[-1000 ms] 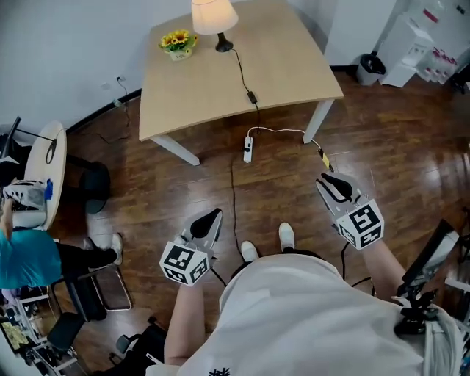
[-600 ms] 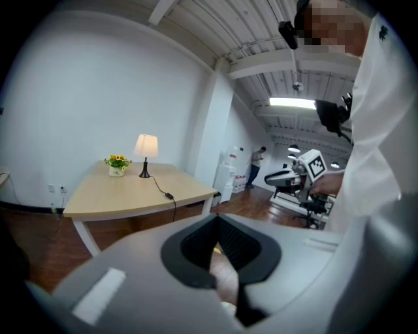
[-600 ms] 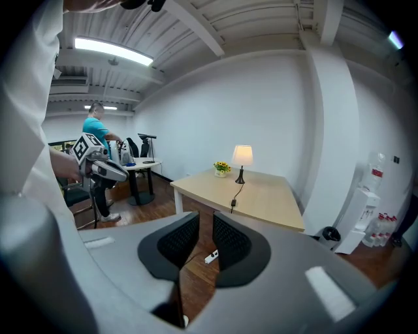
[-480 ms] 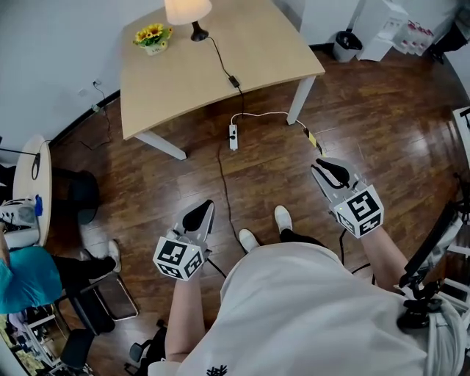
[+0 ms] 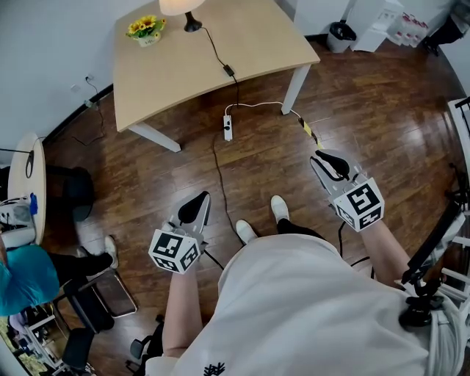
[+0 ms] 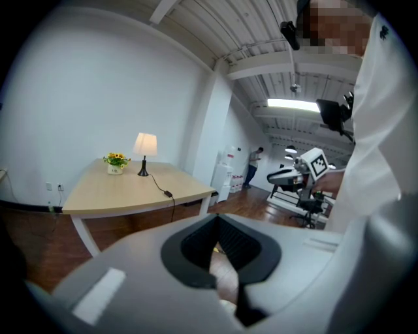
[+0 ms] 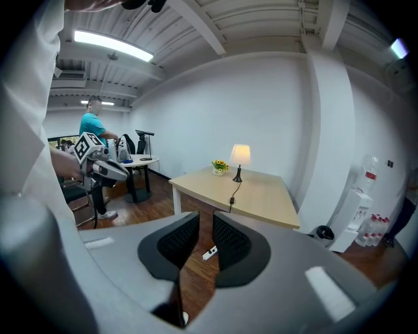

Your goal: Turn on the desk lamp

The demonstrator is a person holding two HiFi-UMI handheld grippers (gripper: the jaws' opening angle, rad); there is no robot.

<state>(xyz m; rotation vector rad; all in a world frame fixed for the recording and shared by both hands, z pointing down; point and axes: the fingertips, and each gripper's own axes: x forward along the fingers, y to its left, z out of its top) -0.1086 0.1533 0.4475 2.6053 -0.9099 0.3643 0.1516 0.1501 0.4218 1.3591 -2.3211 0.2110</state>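
Left gripper (image 5: 195, 201) pressed together, right gripper (image 5: 322, 157) barely parted, both empty. Careful: the floor cord (image 5: 217, 176) could trip the walk to the desk lamp (image 7: 240, 156).

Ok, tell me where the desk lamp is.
In the head view the desk lamp stands at the far edge of the table, just right of the yellow flowers.
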